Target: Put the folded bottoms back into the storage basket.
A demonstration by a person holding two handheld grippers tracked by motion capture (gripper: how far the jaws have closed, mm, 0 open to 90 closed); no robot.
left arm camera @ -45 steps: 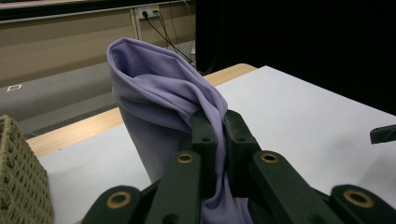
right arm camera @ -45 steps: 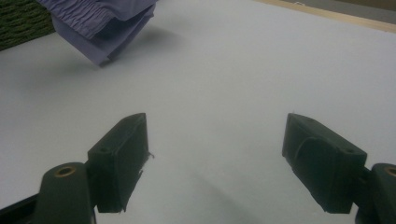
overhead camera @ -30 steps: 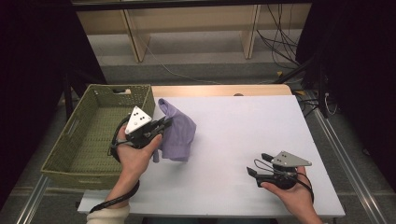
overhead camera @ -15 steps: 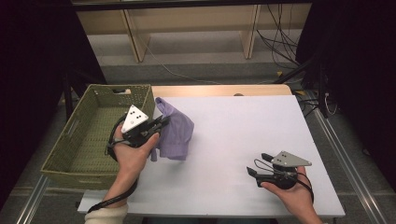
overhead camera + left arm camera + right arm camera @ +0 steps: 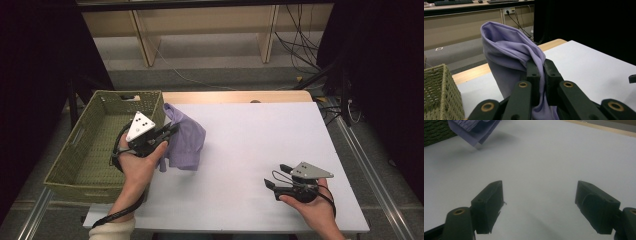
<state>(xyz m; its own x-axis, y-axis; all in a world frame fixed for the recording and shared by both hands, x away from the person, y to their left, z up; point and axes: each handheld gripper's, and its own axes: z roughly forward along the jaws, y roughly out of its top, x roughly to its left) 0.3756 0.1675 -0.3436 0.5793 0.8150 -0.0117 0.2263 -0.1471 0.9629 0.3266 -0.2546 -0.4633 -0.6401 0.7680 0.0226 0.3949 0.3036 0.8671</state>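
Tool in the left hand [image 5: 167, 135] is clamped on a fold of the purple cloth [image 5: 186, 140], which hangs lifted off the white bench [image 5: 260, 150] just beside the green wicker basket [image 5: 90, 150]. The grip takes only a thin pinch of fabric near one edge, so the cloth could slide out if swung quickly. Its loose lower part may drag on the bench or catch on the basket's near rim and drape over the wall instead of dropping inside. Farther off, the right tool [image 5: 276, 176] rests low on the bench with its jaws wide apart, holding nothing, well clear of the cloth.
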